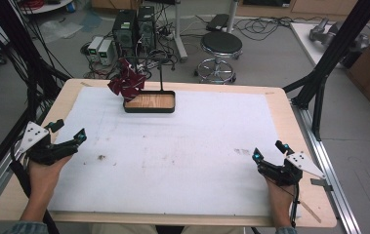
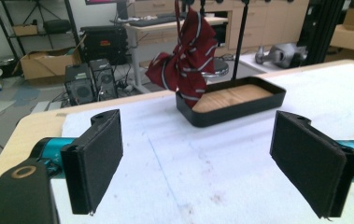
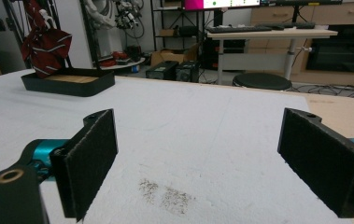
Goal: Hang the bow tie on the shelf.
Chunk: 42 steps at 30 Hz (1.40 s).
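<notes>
Inspector A: Left gripper (image 1: 68, 130), near the left edge of the table (image 1: 280, 105). Its jaws stand spread wide, nothing between them but bare white mat (image 1: 182, 161). In the left gripper view both pads (image 2: 101, 156) face each other across a broad gap and touch nothing.

Inspector B: Confirmed. Right gripper (image 1: 269, 151), near the right edge of the mat, same condition: jaws wide apart, empty. The right gripper view shows its pads (image 3: 93, 154) clear of the surface, with a small brown smudge (image 3: 167, 196) on the mat between them.

Inspector A: Item in question: the dark red striped tie (image 1: 126, 82). Location?

Inspector B: At the far side of the table, left of centre. It hangs from a black stand (image 1: 162, 73) that rises out of a black tray (image 1: 151, 109) with a wooden floor. Well apart from both grippers.

Inspector A: Orientation?

Inspector B: In the left gripper view the tie (image 2: 184, 60) is bunched and looped rather than straight. Its long axis runs roughly vertical, top at the stand's upper bar, lower end pointing down to the tray's left end (image 2: 188, 114). One fold sticks out to the left. Whether the cloth touches the tray rim, I cannot tell.

Inspector A: The right gripper view agrees: tie (image 3: 44, 44) hangs above the tray's left part (image 3: 67, 86).
</notes>
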Each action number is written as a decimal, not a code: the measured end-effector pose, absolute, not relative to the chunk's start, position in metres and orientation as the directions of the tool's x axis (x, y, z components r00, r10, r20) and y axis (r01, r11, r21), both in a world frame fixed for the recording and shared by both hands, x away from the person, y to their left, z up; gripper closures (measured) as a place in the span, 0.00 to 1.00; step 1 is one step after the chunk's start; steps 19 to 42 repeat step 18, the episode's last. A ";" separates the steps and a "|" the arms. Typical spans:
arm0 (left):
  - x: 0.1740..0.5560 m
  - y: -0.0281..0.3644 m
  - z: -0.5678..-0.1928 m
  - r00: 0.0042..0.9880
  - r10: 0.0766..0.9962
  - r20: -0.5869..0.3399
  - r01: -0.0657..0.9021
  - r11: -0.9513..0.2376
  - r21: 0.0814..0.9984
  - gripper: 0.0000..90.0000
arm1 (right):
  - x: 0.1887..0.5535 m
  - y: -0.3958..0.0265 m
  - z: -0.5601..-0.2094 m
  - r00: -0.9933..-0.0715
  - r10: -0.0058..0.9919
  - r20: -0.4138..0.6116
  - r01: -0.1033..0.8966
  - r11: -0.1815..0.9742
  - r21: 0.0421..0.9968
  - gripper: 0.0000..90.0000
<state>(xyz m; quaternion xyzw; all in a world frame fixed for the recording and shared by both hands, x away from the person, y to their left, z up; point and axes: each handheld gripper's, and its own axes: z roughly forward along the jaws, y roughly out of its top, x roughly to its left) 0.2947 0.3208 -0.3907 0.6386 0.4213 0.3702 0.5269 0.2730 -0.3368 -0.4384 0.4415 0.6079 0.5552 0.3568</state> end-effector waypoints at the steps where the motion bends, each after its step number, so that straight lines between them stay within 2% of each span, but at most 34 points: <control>1: 0.294 0.321 -0.393 0.368 0.930 0.029 0.149 -0.090 0.985 0.19 | 0.273 -0.337 -0.438 -0.355 0.933 0.058 0.141 -0.007 0.990 0.12; 12: 0.291 0.323 -0.413 0.347 0.938 0.016 0.193 -0.088 0.977 0.19 | 0.273 -0.337 -0.438 -0.355 0.933 0.057 0.142 -0.006 0.990 0.12; 42: 0.291 0.322 -0.415 0.350 0.937 0.020 0.198 -0.094 0.976 0.19 | 0.273 -0.336 -0.438 -0.356 0.933 0.056 0.141 -0.006 0.990 0.12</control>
